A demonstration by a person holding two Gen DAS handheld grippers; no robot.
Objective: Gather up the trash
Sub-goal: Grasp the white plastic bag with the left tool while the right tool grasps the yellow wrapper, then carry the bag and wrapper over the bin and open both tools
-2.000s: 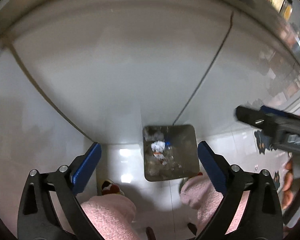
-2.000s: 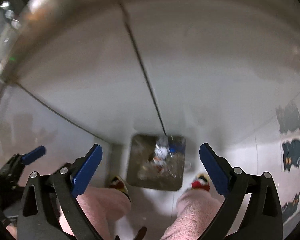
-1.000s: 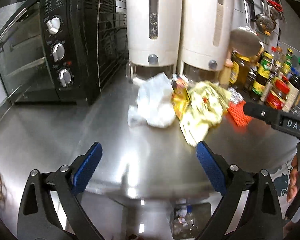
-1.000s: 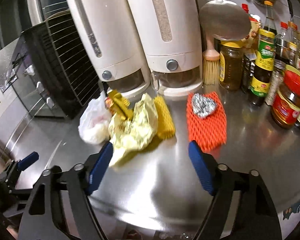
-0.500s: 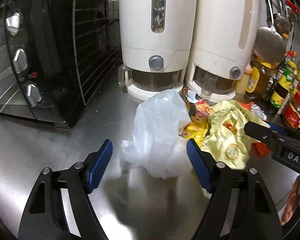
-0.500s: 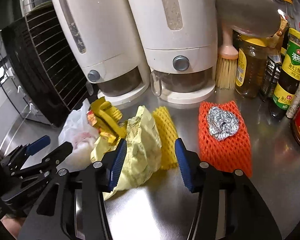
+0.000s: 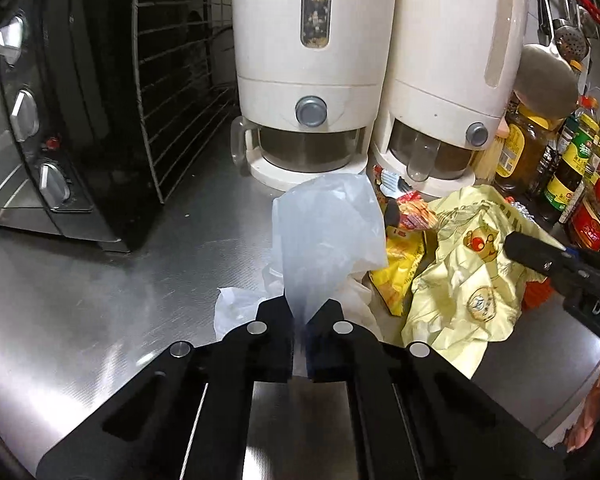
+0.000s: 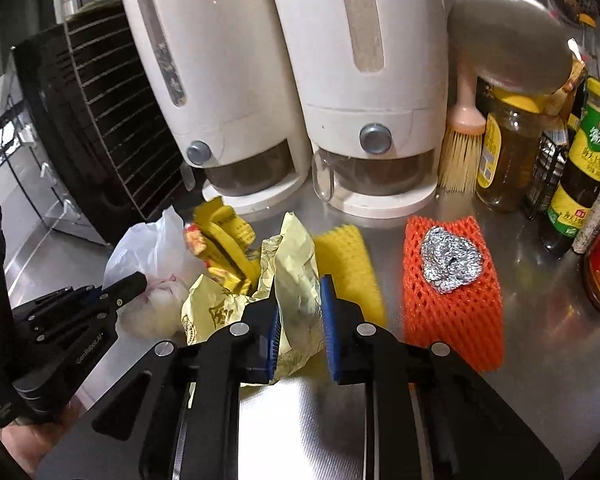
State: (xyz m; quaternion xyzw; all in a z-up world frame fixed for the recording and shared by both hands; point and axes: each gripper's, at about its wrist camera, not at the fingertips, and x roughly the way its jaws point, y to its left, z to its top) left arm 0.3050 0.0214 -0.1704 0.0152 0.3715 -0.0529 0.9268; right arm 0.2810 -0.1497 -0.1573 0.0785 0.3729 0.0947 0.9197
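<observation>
Fingers of your left gripper [image 7: 300, 332] pinched the clear plastic bag [image 7: 324, 240] at frame centre; your right gripper [image 8: 300, 332], closing on yellow wrapper [image 8: 296, 280], probably gripped loose folds that could slip.

**Materials and finishes, countertop and trash pile**

Counter [image 8: 540, 360]: brushed stainless steel, fine linear grain, semi-glossy with soft glare patches.
Plastic bag [image 7: 324, 240]: thin translucent whitish film, crinkled, slight sheen.
Pale yellow wrapper [image 8: 296, 280]: creased, paper-like, matt, printed.
Snack packet [image 7: 400, 268]: glossy yellow-red printed film.
Orange foam net [image 8: 452, 320] and yellow foam net [image 8: 348, 264]: open-mesh foam, matt, rough texture.
Foil ball [image 8: 450, 260]: crumpled metal foil, bright, faceted reflections.
Dispensers [image 7: 312, 60]: smooth white plastic, low gloss; clear windows.
Oven [image 7: 60, 120]: black, glossy; metallic knobs.
Brush [image 8: 460, 152]: stiff yellow bristles, pink plastic handle.
Gripper bodies: matt black plastic; blue ribbed pads [image 8: 328, 320].
</observation>
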